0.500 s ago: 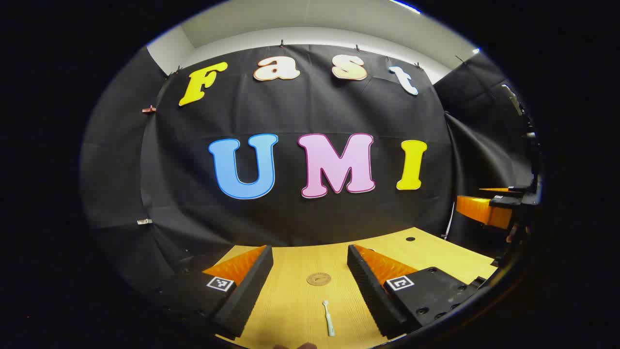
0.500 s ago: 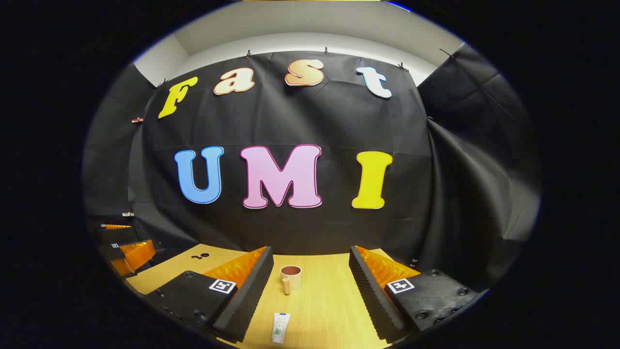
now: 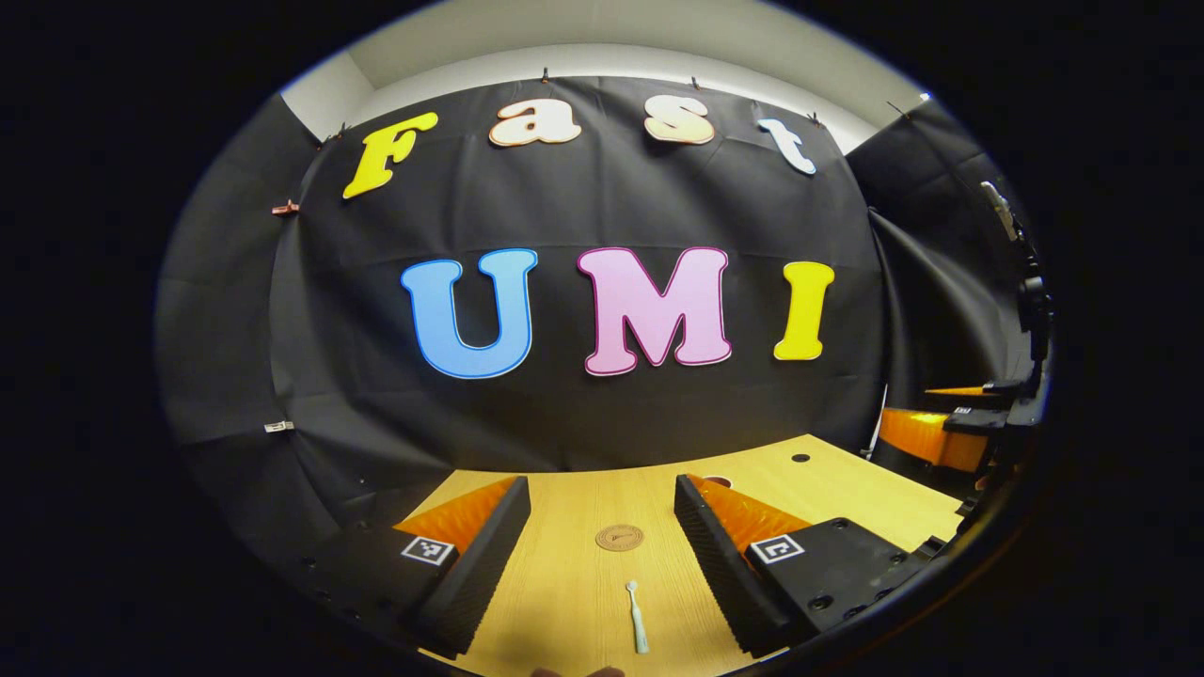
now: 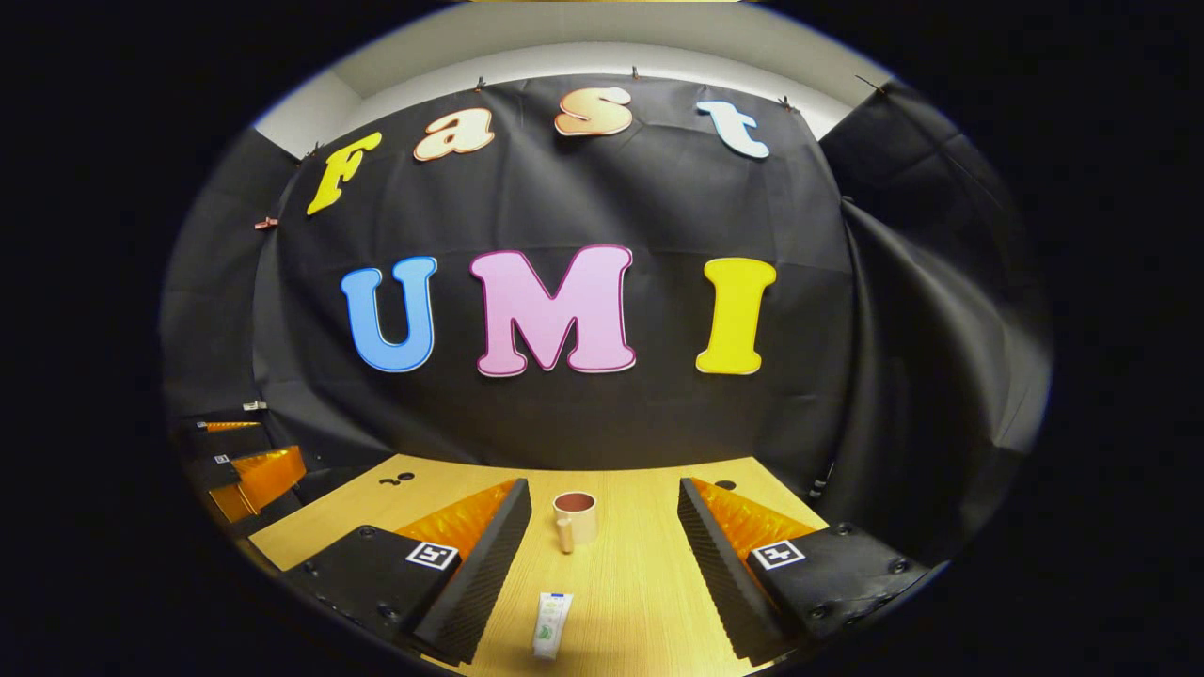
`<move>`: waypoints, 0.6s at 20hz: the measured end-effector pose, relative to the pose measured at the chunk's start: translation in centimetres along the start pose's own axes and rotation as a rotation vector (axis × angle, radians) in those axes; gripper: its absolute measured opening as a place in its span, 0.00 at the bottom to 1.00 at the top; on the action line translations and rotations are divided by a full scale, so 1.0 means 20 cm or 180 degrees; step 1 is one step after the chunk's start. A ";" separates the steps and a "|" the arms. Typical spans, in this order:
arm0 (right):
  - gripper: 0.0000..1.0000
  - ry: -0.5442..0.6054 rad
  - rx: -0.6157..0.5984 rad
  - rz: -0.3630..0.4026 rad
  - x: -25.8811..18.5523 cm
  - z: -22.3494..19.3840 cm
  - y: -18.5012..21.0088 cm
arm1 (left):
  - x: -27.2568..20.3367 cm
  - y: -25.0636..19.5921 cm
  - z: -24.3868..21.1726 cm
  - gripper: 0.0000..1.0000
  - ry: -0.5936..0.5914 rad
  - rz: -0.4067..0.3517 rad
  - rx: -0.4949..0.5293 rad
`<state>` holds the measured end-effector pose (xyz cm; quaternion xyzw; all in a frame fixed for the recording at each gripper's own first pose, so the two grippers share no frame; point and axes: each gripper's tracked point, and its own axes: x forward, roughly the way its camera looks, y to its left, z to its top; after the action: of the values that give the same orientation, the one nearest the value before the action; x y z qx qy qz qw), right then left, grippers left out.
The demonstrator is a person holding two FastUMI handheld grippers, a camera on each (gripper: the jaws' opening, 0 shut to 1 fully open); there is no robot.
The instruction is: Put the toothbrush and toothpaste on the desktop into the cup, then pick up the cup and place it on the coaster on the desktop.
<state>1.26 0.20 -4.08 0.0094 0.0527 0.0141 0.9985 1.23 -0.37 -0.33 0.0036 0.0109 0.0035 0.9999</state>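
Tipped slightly further down toward the desk (image 4: 640, 583) — both tools wide open, empty, left tool (image 3: 602, 564) framing toothbrush (image 3: 638, 616) and coaster (image 3: 619, 538), right tool (image 4: 602, 564) framing toothpaste (image 4: 551, 624) and cup (image 4: 575, 517).

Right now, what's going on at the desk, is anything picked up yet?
Nothing is held yet. The left gripper is open above the desk, with the toothbrush lying flat between its fingers and the coaster just beyond. The right gripper is open too, facing the toothpaste lying in front of the upright cup. The cup looks empty.
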 end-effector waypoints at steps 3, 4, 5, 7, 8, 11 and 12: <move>0.96 0.0050 -0.0002 0.0048 0.01 -0.02 0.03 | -0.01 -0.01 0.00 0.98 -0.0011 -0.0013 0.0028; 0.96 0.0055 -0.0015 0.0066 0.01 -0.03 0.04 | -0.01 -0.02 0.00 0.98 -0.0016 -0.0018 0.0027; 0.97 0.0069 -0.0032 0.0082 0.01 -0.05 0.04 | -0.02 -0.02 0.00 0.98 -0.0018 -0.0023 0.0023; 0.96 0.0130 -0.0042 0.0112 0.02 -0.08 0.06 | -0.02 -0.02 0.00 0.98 -0.0018 -0.0013 0.0021; 0.97 0.0187 -0.0012 0.0135 0.02 -0.09 0.07 | -0.03 -0.02 0.00 0.98 -0.0026 -0.0007 0.0020; 0.97 0.0321 -0.0028 0.0189 0.07 -0.14 0.14 | -0.05 0.00 0.01 0.98 -0.0046 0.0020 -0.0007; 0.96 0.0388 -0.0089 0.0220 0.10 -0.17 0.16 | -0.06 0.00 0.02 0.98 -0.0052 0.0031 -0.0013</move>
<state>2.75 3.42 -7.59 -0.0036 0.1128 0.0500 0.9924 0.13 -0.33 0.01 0.0016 0.0027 0.0084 1.0000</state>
